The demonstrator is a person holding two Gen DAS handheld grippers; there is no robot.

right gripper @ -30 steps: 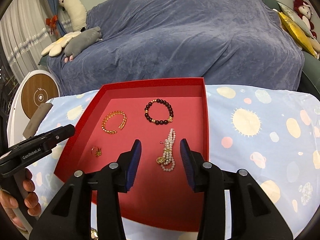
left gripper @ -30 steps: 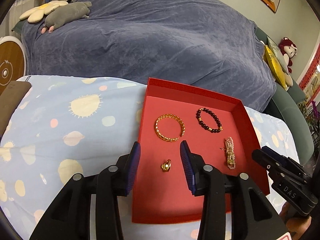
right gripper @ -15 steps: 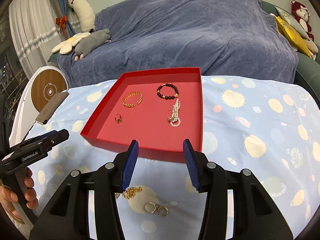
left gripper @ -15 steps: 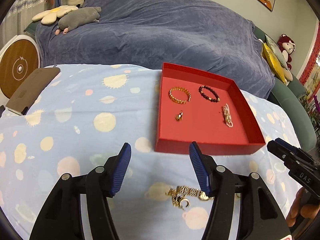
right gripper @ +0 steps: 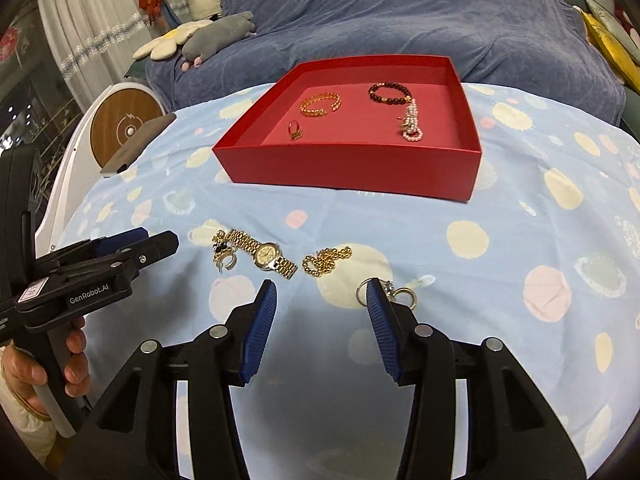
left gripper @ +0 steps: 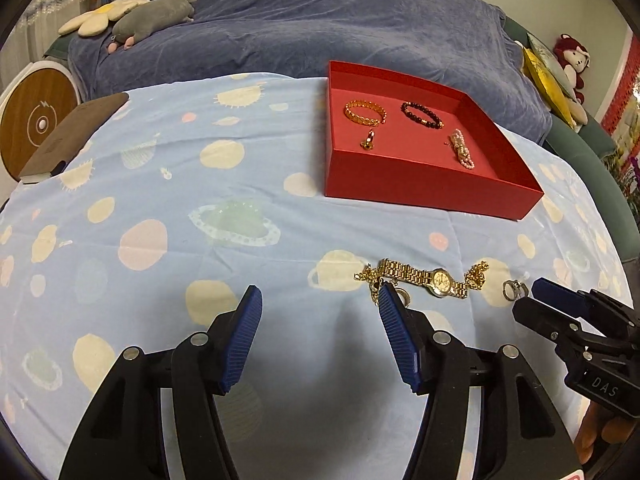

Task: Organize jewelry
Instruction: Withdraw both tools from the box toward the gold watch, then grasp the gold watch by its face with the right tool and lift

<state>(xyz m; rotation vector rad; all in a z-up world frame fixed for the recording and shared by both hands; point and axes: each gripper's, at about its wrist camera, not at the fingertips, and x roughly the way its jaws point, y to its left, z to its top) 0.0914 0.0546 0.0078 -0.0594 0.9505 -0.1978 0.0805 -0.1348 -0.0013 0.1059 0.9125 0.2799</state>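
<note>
While both grippers' fingers gape empty, gold watch (right gripper: 267,255) with link band, flat beside gold chain (right gripper: 326,260).

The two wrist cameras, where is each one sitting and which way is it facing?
Left wrist: on the left gripper, over the tablecloth, facing the red tray; open jaws show, right gripper at right.
Right wrist: on the right gripper, facing the tray; open jaws, left gripper at left.
Shared: tray, gold watch.

Both grippers are black plastic with ribbed blue pads (left gripper: 244,344) and silver screws. The left gripper (right gripper: 132,246) reads "GenRobot.AI", the right gripper (left gripper: 560,308) "DAS". Bare fingers (right gripper: 76,344) wrap a pale handle.
</note>
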